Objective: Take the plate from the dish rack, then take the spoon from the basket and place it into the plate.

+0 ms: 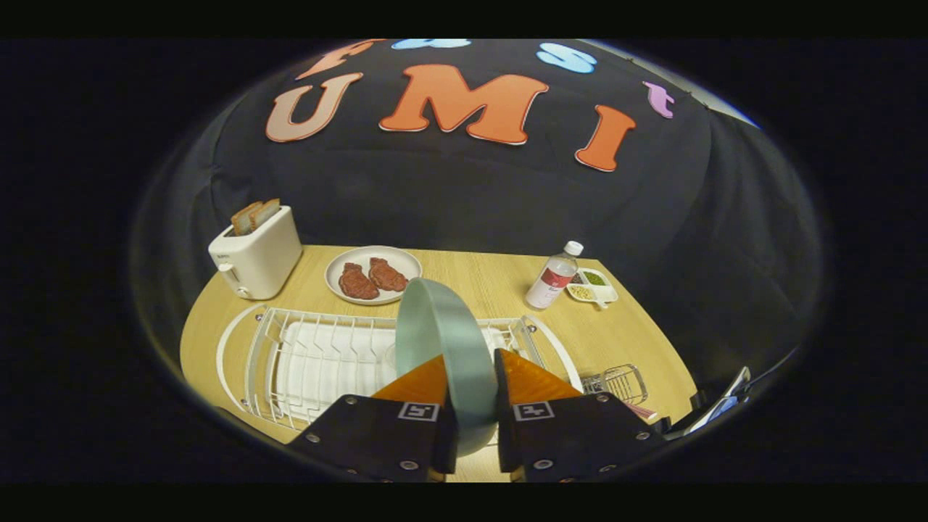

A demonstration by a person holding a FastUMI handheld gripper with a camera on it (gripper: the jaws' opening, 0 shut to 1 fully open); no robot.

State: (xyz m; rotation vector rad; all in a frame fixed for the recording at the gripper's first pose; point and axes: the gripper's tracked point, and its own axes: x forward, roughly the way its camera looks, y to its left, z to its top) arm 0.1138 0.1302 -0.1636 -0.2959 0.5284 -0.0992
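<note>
**Plate up on edge in the grip**

The gripper has both fingers clenched on the pale green plate, held upright above the white dish rack. Off beside it sits the wire basket; beyond, steaks on a dish, toaster, bottle.

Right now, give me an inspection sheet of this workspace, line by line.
Surface: wooden table, bare between the items.
Job's things: pale green plate held on edge between the fingers, above the white wire dish rack; small wire basket beside the rack, spoon not made out.
Clutter: white toaster with bread slices; plate with two pieces of meat; bottle; divided dish of condiments.
Grippers: gripper shut on the pale green plate, one finger on each face.
Cables: nothing seen.
Surroundings: black cloth wall behind the table.
</note>
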